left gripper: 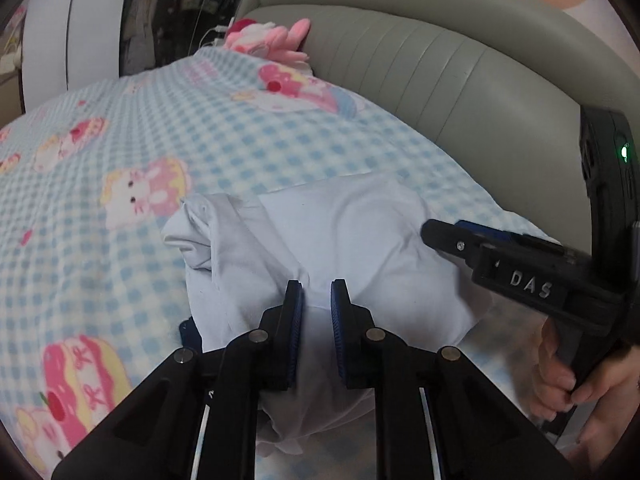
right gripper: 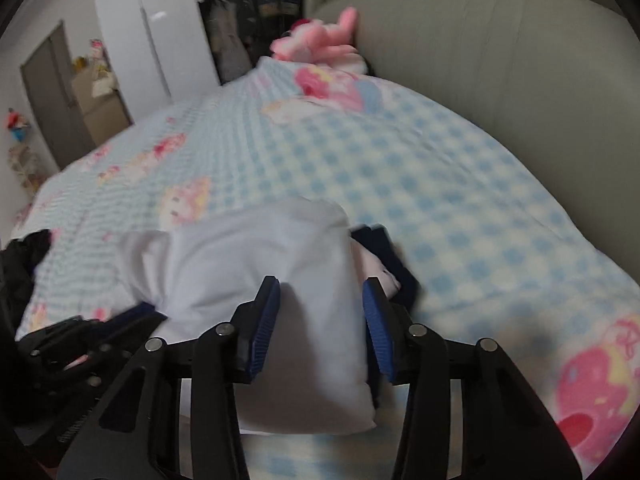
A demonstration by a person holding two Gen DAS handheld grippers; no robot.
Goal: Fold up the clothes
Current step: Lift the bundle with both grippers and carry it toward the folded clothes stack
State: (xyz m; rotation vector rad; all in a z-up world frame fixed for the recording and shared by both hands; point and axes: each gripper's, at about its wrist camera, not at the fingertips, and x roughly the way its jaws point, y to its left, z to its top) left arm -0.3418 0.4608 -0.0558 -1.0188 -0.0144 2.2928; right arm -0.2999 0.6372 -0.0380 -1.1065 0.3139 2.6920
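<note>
Your left hand-held gripper (left gripper: pixel 316 294) sits at the bottom centre of the left wrist view, its blue pads drawn close together with only a narrow gap, and white cloth fills that gap; whether the pads actually pinch it you cannot tell. The garment (left gripper: pixel 340 240), a white bundle partly folded, lies on the bed (left gripper: pixel 120 152) in the lower middle of that frame, with a crumpled flap sticking out at its left end and a smoother panel on top. Something dark blue (left gripper: pixel 188 330) peeks out from under its lower left edge. Your right hand-held gripper (left gripper: pixel 436 234) enters from the right edge, its tip resting at the right side of the garment, with your hand (left gripper: pixel 568 380) on the handle at the lower right. In the right wrist view, blurred, the right hand-held gripper's pads stand apart on either side of the white bundle (right gripper: pixel 272 264) at the bottom centre; the right pad lies against its edge, the left pad over its surface, and a grip is not clear. The bed's cover is blue-and-white check with pink cartoon figures. A pink plush toy (left gripper: pixel 268 38) lies at the top centre, beside the grey headboard (left gripper: pixel 440 68) curving along the upper right.
</note>
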